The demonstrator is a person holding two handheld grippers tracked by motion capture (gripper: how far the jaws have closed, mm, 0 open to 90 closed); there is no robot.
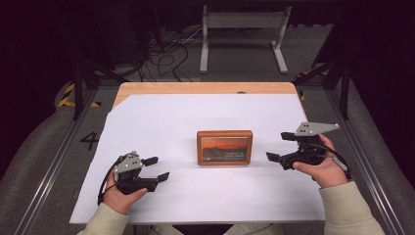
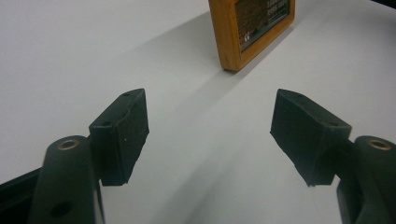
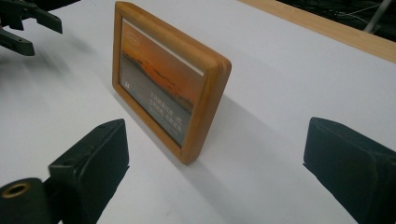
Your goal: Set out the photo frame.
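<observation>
Resting low near the front edge of the white sheet (image 1: 171,117) that covers the tabletop, the left tongs (image 1: 157,168) sit in a person's left hand (image 1: 120,196). Their two black jaws stand wide apart with nothing between them. They point at the small wooden picture frame with an orange sunset photo (image 1: 224,147). The right tongs (image 1: 280,147) are in the right hand (image 1: 325,169) on the other side, a bit farther back. Their jaws are wide apart too and hold nothing. The frame stands upright in the middle of the sheet, between the two tongs, and neither one touches it. Behind the sheet a strip of bare light wood (image 1: 205,88) shows at the far edge.
</observation>
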